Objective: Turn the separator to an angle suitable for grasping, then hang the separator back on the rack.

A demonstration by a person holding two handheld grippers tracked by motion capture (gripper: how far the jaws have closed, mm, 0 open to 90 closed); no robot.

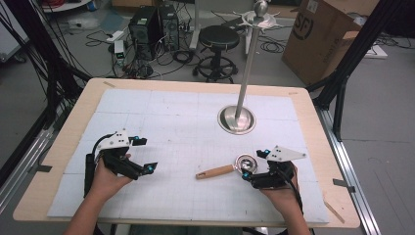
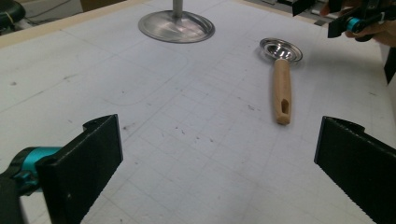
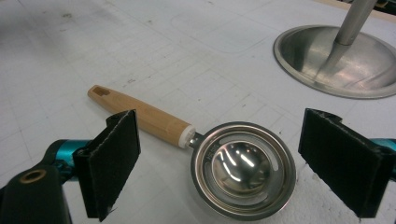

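Right gripper [image 1: 250, 171]: jaws spread wide around the scoop [image 3: 233, 163], nothing pinched, which I judge readies a grab at its bowel-end rim. Scoop lies flat on the mat [image 1: 186, 122], near the stand [image 1: 237, 119]. My left gripper [image 1: 142, 154] gapes empty, well apart.

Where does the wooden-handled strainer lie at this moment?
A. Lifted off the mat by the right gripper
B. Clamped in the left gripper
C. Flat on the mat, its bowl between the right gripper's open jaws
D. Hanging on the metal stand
C: the strainer lies flat on the mat, and the right gripper has its jaws spread on either side of the bowl without touching it.
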